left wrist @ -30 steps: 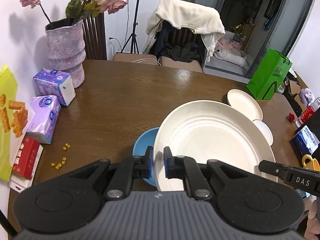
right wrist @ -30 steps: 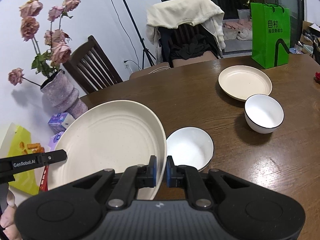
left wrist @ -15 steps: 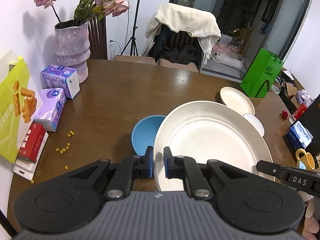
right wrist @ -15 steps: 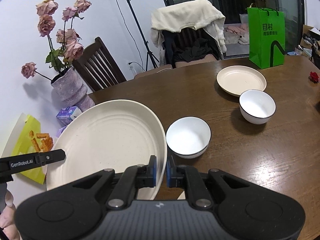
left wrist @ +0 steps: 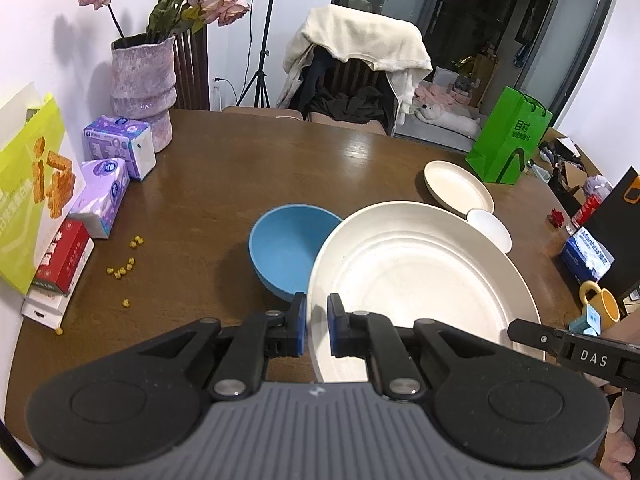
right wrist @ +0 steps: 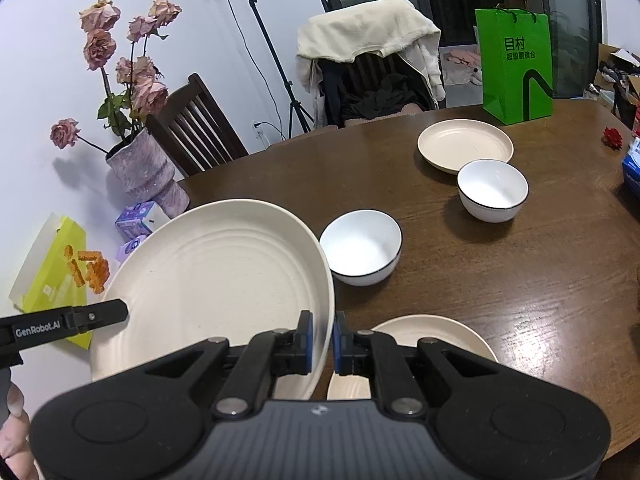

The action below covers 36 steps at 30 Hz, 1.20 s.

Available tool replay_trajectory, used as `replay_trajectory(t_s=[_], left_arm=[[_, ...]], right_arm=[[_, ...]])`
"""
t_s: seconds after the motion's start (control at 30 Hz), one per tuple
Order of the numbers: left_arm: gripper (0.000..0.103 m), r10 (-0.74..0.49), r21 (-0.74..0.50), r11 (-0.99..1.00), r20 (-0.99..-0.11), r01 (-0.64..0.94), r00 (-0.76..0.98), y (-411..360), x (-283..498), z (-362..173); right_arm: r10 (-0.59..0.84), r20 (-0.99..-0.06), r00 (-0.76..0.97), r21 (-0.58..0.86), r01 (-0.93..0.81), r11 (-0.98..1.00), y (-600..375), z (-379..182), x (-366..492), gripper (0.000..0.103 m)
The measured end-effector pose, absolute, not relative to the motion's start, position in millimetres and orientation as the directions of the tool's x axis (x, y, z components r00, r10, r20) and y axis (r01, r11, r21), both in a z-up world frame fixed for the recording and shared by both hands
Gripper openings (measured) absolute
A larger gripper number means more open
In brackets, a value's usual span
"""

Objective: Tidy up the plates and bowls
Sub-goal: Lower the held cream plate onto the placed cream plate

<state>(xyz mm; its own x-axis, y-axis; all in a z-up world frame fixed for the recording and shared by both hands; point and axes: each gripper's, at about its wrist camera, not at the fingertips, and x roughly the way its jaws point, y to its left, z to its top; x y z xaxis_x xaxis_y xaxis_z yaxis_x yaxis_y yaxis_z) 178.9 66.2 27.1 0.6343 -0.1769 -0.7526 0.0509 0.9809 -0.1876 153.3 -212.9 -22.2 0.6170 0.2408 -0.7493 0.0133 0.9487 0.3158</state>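
Both grippers hold one large cream plate above the brown table. My left gripper is shut on its left rim and my right gripper is shut on its right rim; the same large plate fills the left of the right wrist view. A blue bowl sits just beyond the left gripper. Two white bowls with dark rims stand on the table, one near and one farther. A small cream plate lies at the back, and another cream plate lies under the right gripper.
A vase of roses, tissue packs, a yellow snack bag and scattered yellow crumbs line the left side. A green bag stands at the back. A yellow mug and blue box sit right.
Both grippers have drawn back toward the near table edge with the large plate. The blue bowl is now in full view, and a cream plate has appeared under the right gripper.
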Motion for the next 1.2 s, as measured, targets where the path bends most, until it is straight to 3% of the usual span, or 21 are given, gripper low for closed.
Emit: replay_trajectory(t_s=[1.2], left_arm=[[0.011, -0.280, -0.186, 0.957, -0.787, 0.220, 0.551, -10, 154, -8]], right_arm=[[0.129, -0.771, 0.624, 0.302, 0.180, 0.936, -285, -53, 81, 0.010]])
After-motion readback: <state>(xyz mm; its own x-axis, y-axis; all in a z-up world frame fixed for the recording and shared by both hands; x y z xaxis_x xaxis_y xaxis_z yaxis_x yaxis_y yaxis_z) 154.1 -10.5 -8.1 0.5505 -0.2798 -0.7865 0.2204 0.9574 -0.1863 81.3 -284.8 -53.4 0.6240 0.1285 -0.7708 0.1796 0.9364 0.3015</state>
